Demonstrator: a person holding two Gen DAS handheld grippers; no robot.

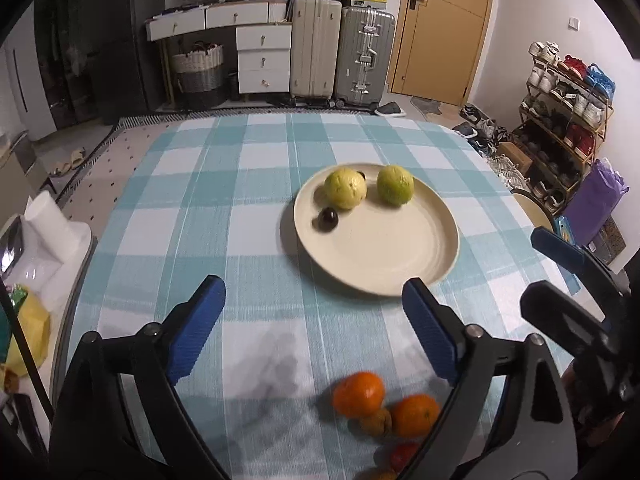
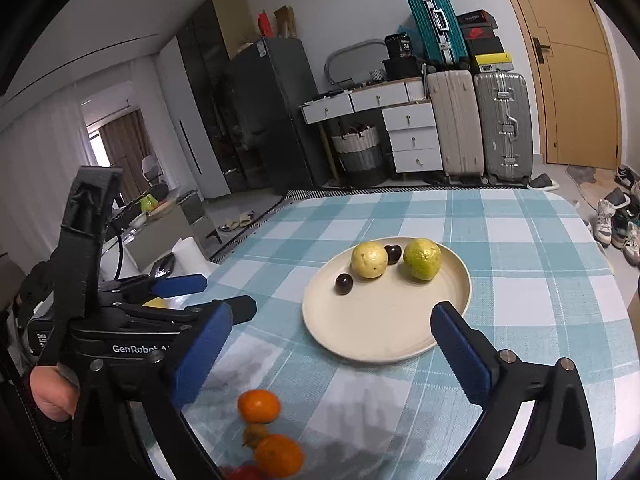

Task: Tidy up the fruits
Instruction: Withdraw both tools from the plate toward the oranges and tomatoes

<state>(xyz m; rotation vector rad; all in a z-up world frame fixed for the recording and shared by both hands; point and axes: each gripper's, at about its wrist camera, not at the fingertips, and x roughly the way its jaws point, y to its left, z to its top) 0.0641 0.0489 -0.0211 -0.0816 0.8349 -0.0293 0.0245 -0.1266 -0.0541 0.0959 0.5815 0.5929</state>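
A cream plate (image 1: 384, 252) (image 2: 384, 320) sits on the checked tablecloth. On it lie a yellow guava (image 1: 345, 187) (image 2: 369, 260), a green guava (image 1: 395, 185) (image 2: 422, 259) and two dark plums (image 1: 328, 220) (image 2: 344, 283) (image 2: 393, 254). Near the front edge lie two oranges (image 1: 359, 394) (image 1: 415, 415) (image 2: 259, 406) (image 2: 279, 455), a small brownish fruit (image 1: 376, 422) (image 2: 255, 435) and a red fruit (image 1: 404, 456) (image 2: 244, 473). My left gripper (image 1: 312, 320) is open and empty above the cloth. My right gripper (image 2: 332, 344) is open and empty, just short of the plate.
The right gripper's blue fingers (image 1: 558, 252) show at the right of the left wrist view; the left gripper (image 2: 180, 292) shows at the left of the right wrist view. A side table with white items (image 1: 44, 236) stands left. Suitcases (image 1: 340, 52) and a shoe rack (image 1: 560, 120) stand beyond.
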